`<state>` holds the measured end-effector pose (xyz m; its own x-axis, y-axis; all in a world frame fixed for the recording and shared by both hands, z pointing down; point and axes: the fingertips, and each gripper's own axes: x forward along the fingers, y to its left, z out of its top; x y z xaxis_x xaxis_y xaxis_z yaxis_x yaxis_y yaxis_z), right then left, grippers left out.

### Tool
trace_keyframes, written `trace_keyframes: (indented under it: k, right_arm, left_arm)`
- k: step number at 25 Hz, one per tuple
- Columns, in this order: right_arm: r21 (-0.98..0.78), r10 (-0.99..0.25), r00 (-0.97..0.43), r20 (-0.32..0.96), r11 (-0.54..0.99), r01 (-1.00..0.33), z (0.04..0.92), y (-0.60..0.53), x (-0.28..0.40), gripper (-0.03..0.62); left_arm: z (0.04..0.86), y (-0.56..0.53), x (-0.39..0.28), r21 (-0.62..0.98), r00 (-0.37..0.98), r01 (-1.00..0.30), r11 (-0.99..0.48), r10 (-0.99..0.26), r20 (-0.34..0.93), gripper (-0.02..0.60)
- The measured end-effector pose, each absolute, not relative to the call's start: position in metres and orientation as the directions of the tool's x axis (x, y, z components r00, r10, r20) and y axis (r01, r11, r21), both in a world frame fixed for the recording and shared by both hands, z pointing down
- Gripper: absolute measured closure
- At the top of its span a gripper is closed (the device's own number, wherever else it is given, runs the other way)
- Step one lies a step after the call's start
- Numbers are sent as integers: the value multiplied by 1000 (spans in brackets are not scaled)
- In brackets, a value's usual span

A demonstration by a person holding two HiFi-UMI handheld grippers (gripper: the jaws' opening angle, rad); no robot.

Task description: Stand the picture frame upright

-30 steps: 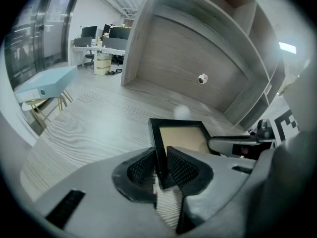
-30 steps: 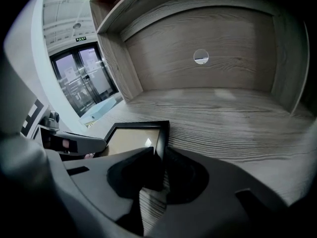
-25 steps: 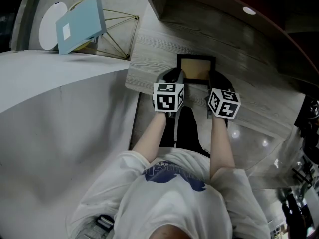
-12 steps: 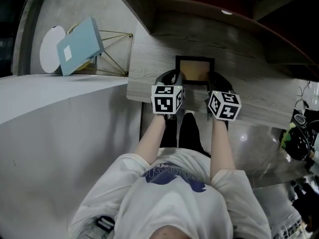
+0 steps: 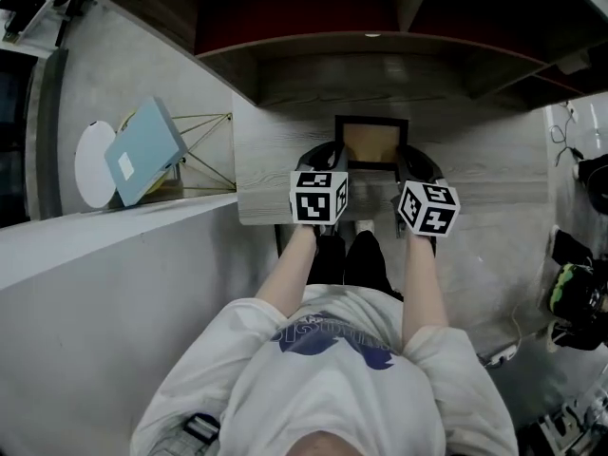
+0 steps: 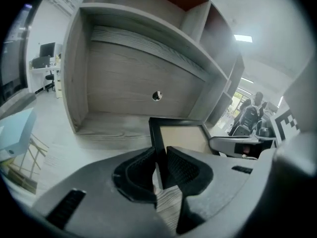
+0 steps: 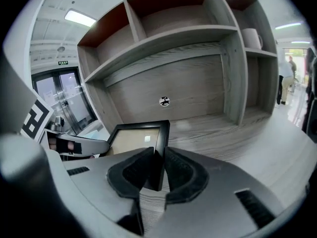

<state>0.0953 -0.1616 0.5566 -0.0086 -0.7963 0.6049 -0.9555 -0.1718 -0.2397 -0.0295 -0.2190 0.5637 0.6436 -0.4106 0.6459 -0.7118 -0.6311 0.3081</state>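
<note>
The picture frame (image 5: 370,142), black with a tan panel, is raised off the wooden desk (image 5: 266,169) and tilted up in front of the shelf unit. My left gripper (image 5: 334,152) is shut on the frame's left edge (image 6: 158,143), its pads pressing both faces. My right gripper (image 5: 408,154) is shut on the frame's right edge (image 7: 161,148) in the same way. In the right gripper view the tan panel (image 7: 133,139) faces up and toward me. The frame's lower edge is hidden behind the jaws.
A wooden shelf unit (image 7: 198,83) with a cable hole (image 6: 156,96) stands just behind the frame. Left of the desk, a pale blue box (image 5: 142,150) leans on a gold wire stand (image 5: 204,150) beside a white disc (image 5: 92,164). A grey partition (image 5: 95,283) runs along the left.
Both grippers have lifted together with the picture frame, tilting it up from the desk. The head view has swung so more of the shelf unit shows above.
</note>
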Motion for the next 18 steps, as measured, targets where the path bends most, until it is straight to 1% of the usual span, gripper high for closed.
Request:
trace_keyframes:
  k: [12,18]
  right_arm:
    - [-242,-813,197,547,-379,-893,530,-109,147,528]
    - [-254,-812,249,527,-431,-866,521,-74,173,528]
  left_arm:
    - [538,-197,41,291,756,-512,-808,-263,599,502]
    - [530,-170,74,277,775,-448,-850,-214,595,502]
